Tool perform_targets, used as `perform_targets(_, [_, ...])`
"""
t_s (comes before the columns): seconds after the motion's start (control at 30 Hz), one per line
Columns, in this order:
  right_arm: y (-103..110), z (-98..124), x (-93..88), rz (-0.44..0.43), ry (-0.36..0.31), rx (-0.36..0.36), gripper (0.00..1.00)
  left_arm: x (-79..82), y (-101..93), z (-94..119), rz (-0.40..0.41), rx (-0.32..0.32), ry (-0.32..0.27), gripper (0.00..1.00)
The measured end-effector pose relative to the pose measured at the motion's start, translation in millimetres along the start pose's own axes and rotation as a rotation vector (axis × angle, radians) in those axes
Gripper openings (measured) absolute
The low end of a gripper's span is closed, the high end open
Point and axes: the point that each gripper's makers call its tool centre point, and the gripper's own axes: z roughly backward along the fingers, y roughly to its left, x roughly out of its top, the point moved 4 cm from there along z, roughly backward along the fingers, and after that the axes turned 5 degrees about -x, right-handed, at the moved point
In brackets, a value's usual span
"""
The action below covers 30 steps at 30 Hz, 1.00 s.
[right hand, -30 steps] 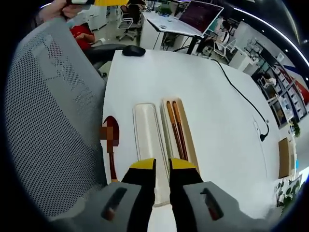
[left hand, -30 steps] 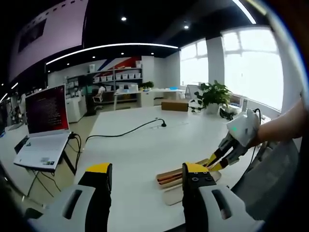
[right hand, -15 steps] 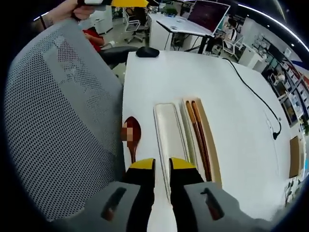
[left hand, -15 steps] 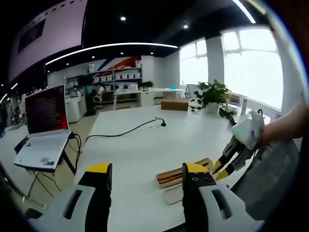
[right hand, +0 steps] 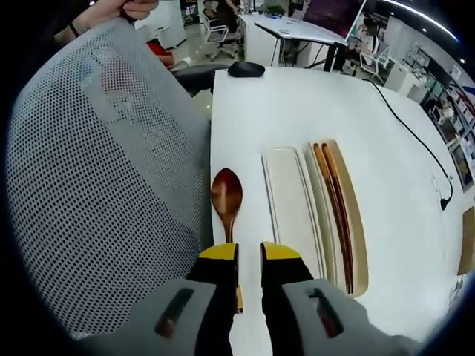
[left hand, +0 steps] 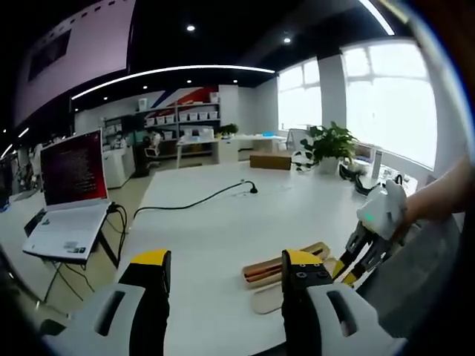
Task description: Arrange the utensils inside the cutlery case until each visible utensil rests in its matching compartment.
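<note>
Dark wooden spoon (right hand: 226, 199) lay on white table (right hand: 386, 148) near its edge, just left of case (right hand: 349, 222), bowl far, handle running near under right gripper (right hand: 249, 252). Lay outside any compartment. Chopsticks (right hand: 334, 200) rested in case's right slot; pale wide compartment (right hand: 291, 204) between them and spoon lay bare. Grey mesh chair back (right hand: 96, 185) stood left of spoon, close to table edge.

Right gripper hovered above spoon handle, jaws a narrow gap apart, clamped on nothing seen; contact with handle could not be told. Left gripper (left hand: 224, 263) hung well back over table, jaws wide apart, bare, with laptop (left hand: 67, 200) far left and case (left hand: 286, 268) just beyond right jaw.

Judged light, stiff and smooth, likely lacquered, hence slippery under hard pads. Thin handle judged best hold, taken across its width near mid-length, so bowl's weight would not swing it. Low profile on table would call for jaws set close to surface. Position near edge made a nudge off table a risk.
</note>
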Motion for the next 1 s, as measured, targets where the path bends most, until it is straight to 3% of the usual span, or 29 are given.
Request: perform_targets(1.0, [17,-26,-16.8,0.037,0.09,0.088,0.11,-1.8,-1.3,0,0.006,-0.01,0.01,0.61])
